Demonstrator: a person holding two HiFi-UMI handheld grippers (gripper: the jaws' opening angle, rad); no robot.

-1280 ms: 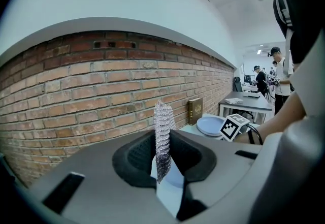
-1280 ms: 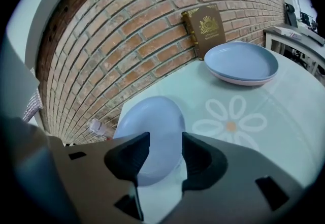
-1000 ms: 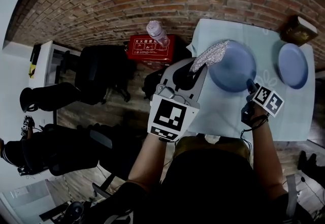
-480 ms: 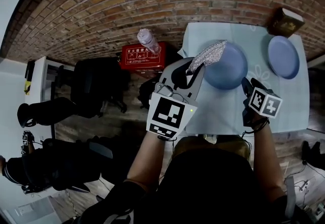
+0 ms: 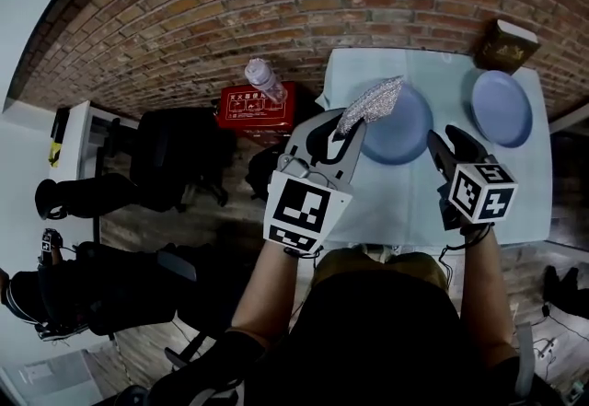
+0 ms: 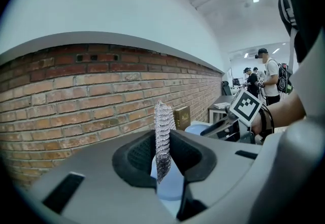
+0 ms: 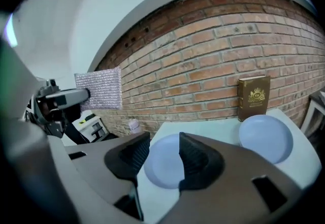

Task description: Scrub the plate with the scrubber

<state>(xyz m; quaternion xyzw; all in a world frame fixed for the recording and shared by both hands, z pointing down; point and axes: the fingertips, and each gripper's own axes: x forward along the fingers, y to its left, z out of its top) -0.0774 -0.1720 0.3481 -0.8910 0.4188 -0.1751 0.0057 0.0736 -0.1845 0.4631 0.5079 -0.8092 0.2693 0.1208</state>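
Note:
A round blue plate (image 5: 398,130) lies on the pale cloth-covered table (image 5: 515,183); it also shows behind the jaws of each gripper view (image 6: 170,183) (image 7: 163,167). My left gripper (image 5: 348,126) (image 6: 162,149) is shut on a silver mesh scrubber (image 5: 373,102) (image 6: 162,134) (image 7: 99,89), which hangs over the plate's left rim. To the right of the plate, my right gripper (image 5: 440,148) (image 7: 163,156) is open with nothing between its jaws. In the left gripper view it shows at the right (image 6: 223,126).
A second blue plate (image 5: 502,108) (image 7: 265,137) lies farther right, with a brown book (image 5: 506,43) (image 7: 254,97) upright at the brick wall. A red box (image 5: 253,105) and a bottle (image 5: 262,77) sit on the floor left of the table, beside black chairs (image 5: 179,156). People (image 6: 264,73) stand far off.
The head view has shifted, so the table looks smaller and higher. The scrubber stays at the plate's left rim. My right gripper has tipped, and its marker cube now faces up.

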